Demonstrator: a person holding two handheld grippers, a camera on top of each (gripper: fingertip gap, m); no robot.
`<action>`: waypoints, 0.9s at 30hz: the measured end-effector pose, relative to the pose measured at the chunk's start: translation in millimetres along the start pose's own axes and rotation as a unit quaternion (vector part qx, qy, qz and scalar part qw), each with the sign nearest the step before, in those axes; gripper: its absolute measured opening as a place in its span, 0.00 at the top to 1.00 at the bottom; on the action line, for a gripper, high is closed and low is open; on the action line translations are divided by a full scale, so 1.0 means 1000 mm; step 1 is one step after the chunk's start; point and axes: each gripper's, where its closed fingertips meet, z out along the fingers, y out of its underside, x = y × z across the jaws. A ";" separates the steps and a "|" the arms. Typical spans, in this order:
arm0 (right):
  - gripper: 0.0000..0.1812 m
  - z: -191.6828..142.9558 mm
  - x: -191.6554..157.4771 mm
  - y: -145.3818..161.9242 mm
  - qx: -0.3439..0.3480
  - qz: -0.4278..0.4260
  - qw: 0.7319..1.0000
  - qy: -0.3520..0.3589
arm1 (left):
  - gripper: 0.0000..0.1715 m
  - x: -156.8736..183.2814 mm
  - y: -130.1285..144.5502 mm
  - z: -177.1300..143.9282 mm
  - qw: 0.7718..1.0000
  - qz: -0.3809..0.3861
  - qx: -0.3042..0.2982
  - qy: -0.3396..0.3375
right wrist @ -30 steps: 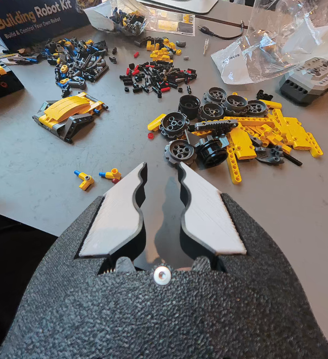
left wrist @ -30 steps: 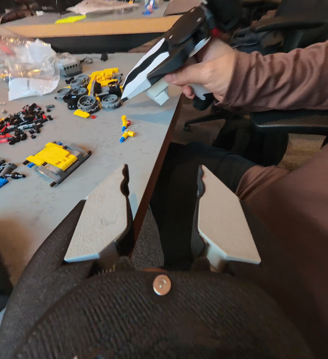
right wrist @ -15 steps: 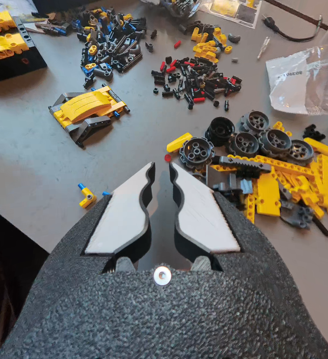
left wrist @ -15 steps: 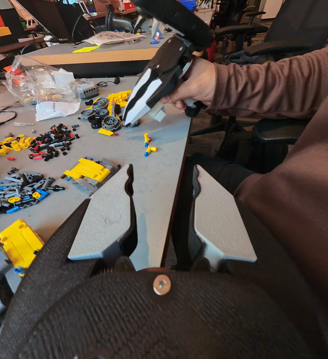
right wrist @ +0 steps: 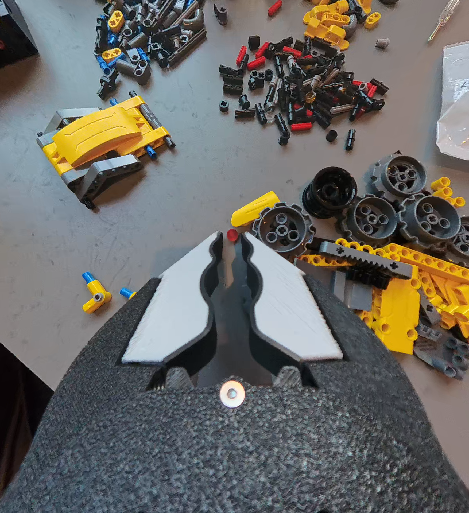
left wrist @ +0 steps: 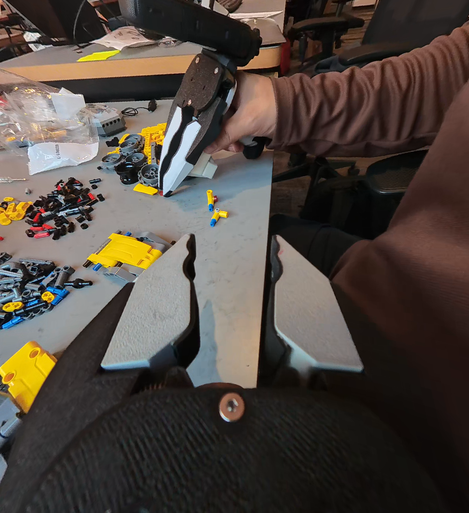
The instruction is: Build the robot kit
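Note:
My right gripper [right wrist: 231, 236] is narrowly open with its tips down at the grey table [right wrist: 116, 249]. A small red round stud [right wrist: 232, 234] lies between the fingertips with a little gap on each side. A grey toothed wheel [right wrist: 283, 230] and a yellow curved piece [right wrist: 255, 208] sit just right of the tips. In the left wrist view the right gripper [left wrist: 166, 193] stands steeply over the stud, held by a hand [left wrist: 250, 116]. My left gripper [left wrist: 232, 241] is wide open and empty above the table's front edge [left wrist: 263, 277].
A yellow and grey built assembly [right wrist: 102, 138] lies to the left, also in the left wrist view [left wrist: 127, 252]. Two small yellow-blue connectors [right wrist: 95, 297] lie near the edge. Around are piles of black and red pins [right wrist: 297, 83], yellow beams [right wrist: 422, 291], more wheels [right wrist: 372, 219] and a plastic bag [left wrist: 33, 119].
My right gripper moved forward and down onto the red stud, and its jaws narrowed around it. My left gripper swung left, bringing more of the table into view.

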 end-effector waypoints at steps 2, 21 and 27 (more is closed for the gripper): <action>0.95 0.001 -0.002 -0.001 0.000 0.004 1.000 -0.013 | 0.70 -0.001 0.000 0.001 1.000 -0.010 -0.002 0.005; 0.97 -0.062 -0.096 -0.083 0.152 -0.208 0.966 -0.004 | 0.76 -0.017 0.005 0.011 0.999 -0.024 -0.026 -0.025; 0.97 -0.076 -0.103 -0.094 0.189 -0.120 0.971 -0.077 | 0.76 -0.020 0.006 0.012 0.999 -0.028 -0.029 -0.032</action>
